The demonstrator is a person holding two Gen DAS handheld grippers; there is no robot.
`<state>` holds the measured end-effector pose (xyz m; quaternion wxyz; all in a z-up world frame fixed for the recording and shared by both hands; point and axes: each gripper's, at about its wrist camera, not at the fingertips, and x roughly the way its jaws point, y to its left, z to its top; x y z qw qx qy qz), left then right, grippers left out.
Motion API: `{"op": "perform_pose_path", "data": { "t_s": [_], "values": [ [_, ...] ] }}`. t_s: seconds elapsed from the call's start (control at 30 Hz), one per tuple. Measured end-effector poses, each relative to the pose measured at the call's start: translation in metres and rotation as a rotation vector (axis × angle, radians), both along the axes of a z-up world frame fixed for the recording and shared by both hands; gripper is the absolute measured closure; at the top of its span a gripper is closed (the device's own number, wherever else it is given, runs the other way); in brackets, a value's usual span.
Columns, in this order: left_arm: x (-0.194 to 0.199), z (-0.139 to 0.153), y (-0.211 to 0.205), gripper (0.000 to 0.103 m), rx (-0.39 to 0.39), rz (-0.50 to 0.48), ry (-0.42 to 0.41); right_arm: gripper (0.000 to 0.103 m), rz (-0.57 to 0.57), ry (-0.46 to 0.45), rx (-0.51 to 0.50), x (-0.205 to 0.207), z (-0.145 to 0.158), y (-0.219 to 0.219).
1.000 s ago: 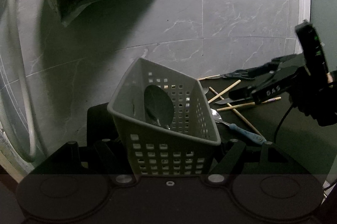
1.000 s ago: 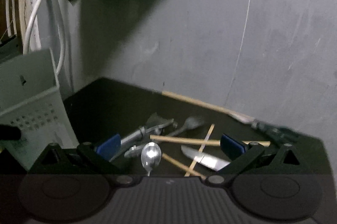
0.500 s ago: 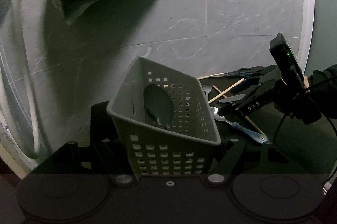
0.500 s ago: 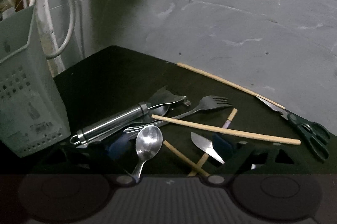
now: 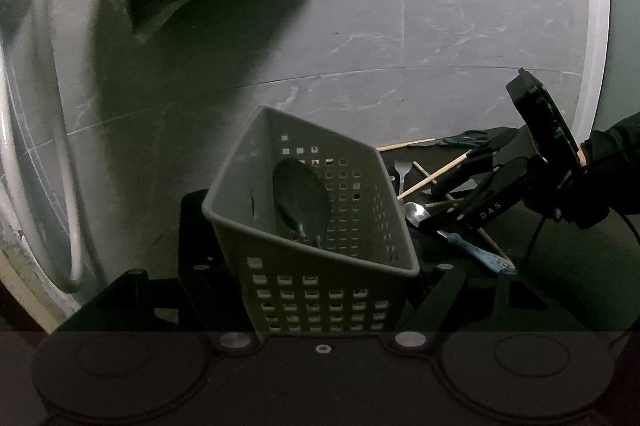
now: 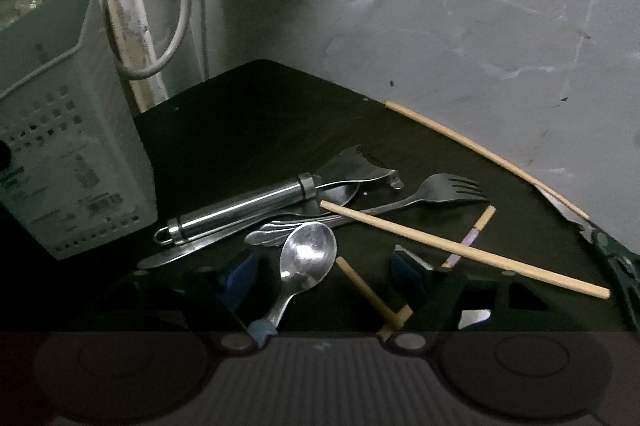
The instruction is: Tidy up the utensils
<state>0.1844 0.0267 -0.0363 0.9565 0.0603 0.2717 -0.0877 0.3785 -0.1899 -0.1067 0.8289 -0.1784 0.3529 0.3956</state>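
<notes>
Grey marble backs our dark table; we steady the basket in the left gripper — right gripper, jaws apart, straddles the spoon; next, we close and lift it basketward.

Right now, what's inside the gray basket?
The gray basket holds one dark, rounded utensil head, probably a large spoon, leaning on its perforated wall. The handle and basket floor are hidden behind the near wall.

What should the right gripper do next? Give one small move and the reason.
Probably lower slightly and shut on the spoon: the right gripper is open, its jaws either side of the bowl, and the grey basket sits between the left gripper's jaws.
</notes>
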Motion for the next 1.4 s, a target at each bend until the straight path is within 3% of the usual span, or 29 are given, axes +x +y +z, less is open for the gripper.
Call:
{"op": "perform_pose_path", "data": {
  "t_s": [0.3, 0.53, 1.17, 1.4],
  "values": [
    [-0.002, 0.000, -0.005, 0.026, 0.003, 0.026, 0.002, 0.044, 0.039, 0.015, -0.016, 0.008, -0.003, 0.005],
    [-0.002, 0.000, -0.008, 0.026, 0.004, 0.041, 0.003, 0.061, 0.032, -0.005, -0.005, 0.010, -0.004, 0.005],
    [-0.002, 0.000, -0.008, 0.026, 0.004, 0.047, 0.003, 0.071, -0.122, -0.088, 0.039, -0.013, -0.011, 0.009],
    [-0.002, 0.000, -0.009, 0.026, 0.005, 0.047, 0.003, 0.073, -0.182, -0.146, 0.001, -0.022, -0.010, 0.019]
  ]
}}
